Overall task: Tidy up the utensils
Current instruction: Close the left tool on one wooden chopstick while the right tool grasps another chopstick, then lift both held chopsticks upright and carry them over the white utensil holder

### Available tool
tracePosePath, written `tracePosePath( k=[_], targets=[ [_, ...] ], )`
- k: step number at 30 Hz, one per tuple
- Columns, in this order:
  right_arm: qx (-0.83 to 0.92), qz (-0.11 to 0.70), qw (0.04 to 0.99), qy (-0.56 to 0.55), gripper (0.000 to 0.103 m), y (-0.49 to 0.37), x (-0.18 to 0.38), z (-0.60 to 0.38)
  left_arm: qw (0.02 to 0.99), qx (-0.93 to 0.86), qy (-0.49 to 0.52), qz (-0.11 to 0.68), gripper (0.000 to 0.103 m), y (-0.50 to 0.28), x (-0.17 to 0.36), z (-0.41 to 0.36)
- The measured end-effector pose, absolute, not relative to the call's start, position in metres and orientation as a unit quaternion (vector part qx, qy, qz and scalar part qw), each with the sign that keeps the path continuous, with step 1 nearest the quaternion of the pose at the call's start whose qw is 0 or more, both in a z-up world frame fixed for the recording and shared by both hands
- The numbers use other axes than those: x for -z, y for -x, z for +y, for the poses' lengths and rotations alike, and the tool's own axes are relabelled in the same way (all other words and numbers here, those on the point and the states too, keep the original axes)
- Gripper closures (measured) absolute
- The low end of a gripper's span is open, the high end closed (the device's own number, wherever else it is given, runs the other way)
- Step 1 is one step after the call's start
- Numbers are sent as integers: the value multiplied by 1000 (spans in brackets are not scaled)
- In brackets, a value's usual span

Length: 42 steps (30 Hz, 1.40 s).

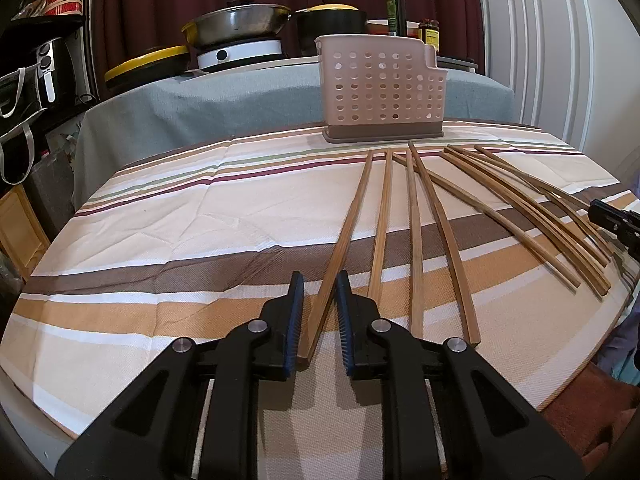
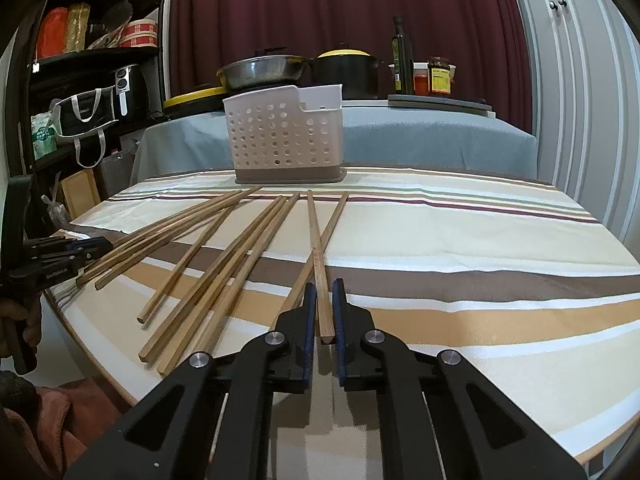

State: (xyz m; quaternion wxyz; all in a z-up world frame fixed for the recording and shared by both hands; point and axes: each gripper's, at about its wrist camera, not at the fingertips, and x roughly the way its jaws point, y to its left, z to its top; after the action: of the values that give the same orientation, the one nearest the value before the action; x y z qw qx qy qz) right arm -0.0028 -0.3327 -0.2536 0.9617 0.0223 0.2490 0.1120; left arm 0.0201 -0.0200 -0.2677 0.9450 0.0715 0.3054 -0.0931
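**Chopsticks fanned on striped cloth, a gripper at each end of the row**

Far left in the right wrist view: a dark metal shelf rack [image 2: 96, 52] stacked with boxes, a bag and a small appliance. Behind the table, a second surface under a grey-blue cover [image 1: 208, 108], carrying a steel pan with a lid [image 1: 236, 26], a black pot with a yellow lid [image 1: 332, 18], a dark green glass bottle [image 1: 394, 6] and a red-lidded jar [image 1: 430, 34], all in front of a dark red curtain [image 2: 320, 8]. White panelled cupboard doors [image 1: 532, 40] at far right.

On the near table, a cloth striped in cream, tan, brown and maroon [image 1: 180, 208]. Toward its far edge, upright, a pale pink perforated plastic utensil caddy with a darker base [image 1: 378, 92], standing just beyond the far tips of the long brown wooden chopsticks [image 1: 448, 232], which lie flat in a loose fan, some crossing near their far ends.

Leftmost in the fan, one chopstick [image 1: 344, 232] running between the blue-padded black fingers of the left gripper [image 1: 319, 280]. Jaws set narrowly apart on either side of the stick; contact with the pads not clear enough to tell.

At the right end of the fan, two chopsticks crossing each other; the near end of one, the rightmost chopstick [image 2: 320, 280], sitting between the fingers of the right gripper [image 2: 323, 285]. Jaws likewise slightly apart, a sliver of gap visible on each side of the stick. Both sticks resting on the cloth.

Left gripper also visible at the left edge of the right wrist view, held in a hand [image 2: 24, 324].
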Motion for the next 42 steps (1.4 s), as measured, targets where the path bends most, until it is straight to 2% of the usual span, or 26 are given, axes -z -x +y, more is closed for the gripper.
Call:
tracePosePath(
  k=[6,21,35,42],
  targets=[
    [-108,244,964,-10,96,5,248,-328,945,95,-76,303,96,-17,268,-20],
    [-85,206,975,-14,96,14,211,-330,957,88,-65,268,96,-7,245,-14],
    [-48,129,990,-13,96,32,132,-339,980,87,-45,174,96,11,154,-13],
    [-34,133,990,-18,96,23,117,-346,980,70,-27,185,96,2,128,-3]
  ],
)
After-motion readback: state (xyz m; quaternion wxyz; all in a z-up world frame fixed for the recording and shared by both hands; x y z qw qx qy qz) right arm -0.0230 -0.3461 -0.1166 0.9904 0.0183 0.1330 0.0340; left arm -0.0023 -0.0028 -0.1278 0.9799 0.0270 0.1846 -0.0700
